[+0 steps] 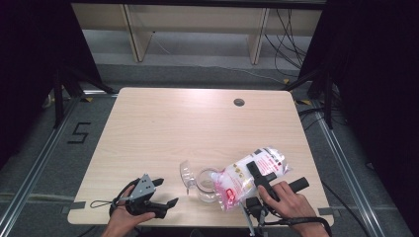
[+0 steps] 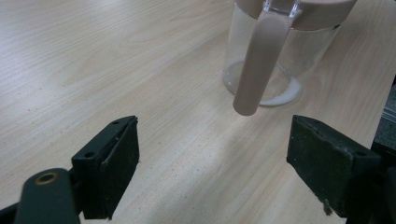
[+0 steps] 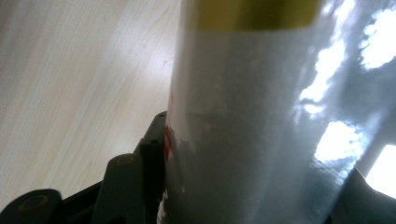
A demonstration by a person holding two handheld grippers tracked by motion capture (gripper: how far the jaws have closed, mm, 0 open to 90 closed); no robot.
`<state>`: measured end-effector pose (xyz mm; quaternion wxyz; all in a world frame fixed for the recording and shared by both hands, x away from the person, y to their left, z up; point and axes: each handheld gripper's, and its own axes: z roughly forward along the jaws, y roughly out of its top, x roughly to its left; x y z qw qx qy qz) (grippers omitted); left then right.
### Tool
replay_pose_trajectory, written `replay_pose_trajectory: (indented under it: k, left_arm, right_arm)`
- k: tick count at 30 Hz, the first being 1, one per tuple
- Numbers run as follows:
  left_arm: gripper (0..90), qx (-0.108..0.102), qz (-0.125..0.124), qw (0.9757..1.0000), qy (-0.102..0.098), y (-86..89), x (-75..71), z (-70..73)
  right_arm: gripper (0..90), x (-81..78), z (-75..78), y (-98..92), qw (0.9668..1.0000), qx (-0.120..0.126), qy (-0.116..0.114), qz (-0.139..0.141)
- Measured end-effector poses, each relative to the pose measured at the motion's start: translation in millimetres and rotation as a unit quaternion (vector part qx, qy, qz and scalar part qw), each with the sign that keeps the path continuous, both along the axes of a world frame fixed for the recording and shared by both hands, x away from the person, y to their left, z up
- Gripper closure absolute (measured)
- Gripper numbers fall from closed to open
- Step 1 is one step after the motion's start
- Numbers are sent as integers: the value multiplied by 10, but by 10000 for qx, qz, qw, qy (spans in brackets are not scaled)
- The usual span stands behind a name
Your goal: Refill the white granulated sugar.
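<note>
Glossy bag (image 3: 261, 116) hides, apparently, the right gripper's (image 1: 269, 180) far jaw.

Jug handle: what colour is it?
Beige, matching the lid rim; the handle on the clear jug shows best in the left gripper view.

From the high view we see the tabletop (image 1: 163, 128) evenly and brightly lit from above, its far edge washed paler, while the surroundings at both sides sink into near black. Shadows on the wood are short and soft. That picture is soft overall, with fine detail smeared. In the left gripper view the glass jug (image 2: 280, 51) is fairly sharp and shows a pale glint at its base, while the near black pads are slightly blurred. In the right gripper view the plastic bag (image 3: 261, 126) sits too close and is out of focus, with blown-out white glare patches at the right.
</note>
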<state>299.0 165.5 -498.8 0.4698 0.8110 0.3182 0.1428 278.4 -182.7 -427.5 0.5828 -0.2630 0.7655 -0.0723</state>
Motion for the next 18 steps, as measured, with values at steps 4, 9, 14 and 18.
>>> replay_pose_trajectory:
  k: [4, 9, 14, 18]
  left_arm:
    - [165, -12, -13, 10000, -12, 3, 3, 0]
    - [165, -26, -6, 10000, 5, -2, 6, -7]
    - [165, -109, 22, 9999, -1, -18, 1, -3]
    - [165, -82, -4, 10000, 23, -18, 7, -4]
  right_arm:
    - [504, -8, -38, -12, 9998, 183, 60, -104]
    - [506, -4, -34, -9, 10000, 69, 37, -19]
    - [507, 3, -34, -19, 9999, 87, 15, -60]
    - [508, 10, -29, -20, 10000, 45, 8, -37]
